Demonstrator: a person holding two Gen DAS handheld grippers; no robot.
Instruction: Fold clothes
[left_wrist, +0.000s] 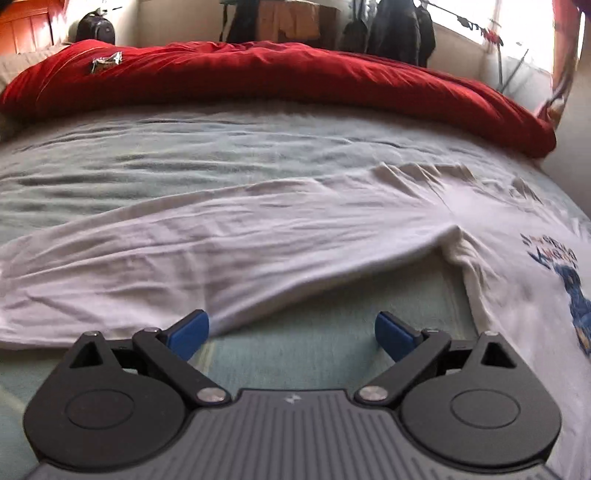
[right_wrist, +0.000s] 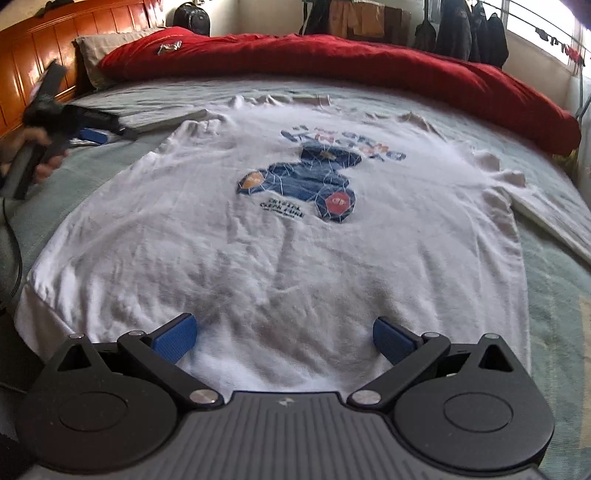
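A: Where is the shirt (right_wrist: 295, 229), and why does it lie like this?

B: The white shirt is spread flat on the bed (right_wrist: 554, 280), print side up, with the hem toward the right camera and the collar toward 12 o'clock. I think it is laid open so that the sleeves and sides can be folded inward.

A: And the sleeves?

B: The left sleeve (left_wrist: 184, 251) stretches out long and flat toward 9 o'clock in the left wrist view. The other sleeve (right_wrist: 546, 214) goes out toward 3 o'clock in the right wrist view. Both are not yet folded.

A: What does the left gripper (left_wrist: 291, 334) do?

B: Its fingers (left_wrist: 188, 334) are spread wide and pinch nothing. They are just beside the lower edge of the left sleeve, close to the armpit. One blue pad is at the cloth edge; if it touches, I cannot tell. Probably it is placed here to take the sleeve and bring it over the body.

A: And the right gripper (right_wrist: 284, 338)?

B: It is also wide open and empty, above the hem in the middle. I judge that it waits, or is ready to hold the hem.

A: What is around the shirt?

B: A red duvet (right_wrist: 369, 70) is bunched at 12 o'clock, away from the working place. At 10 o'clock, a hand (right_wrist: 33, 147) holds the left gripper.
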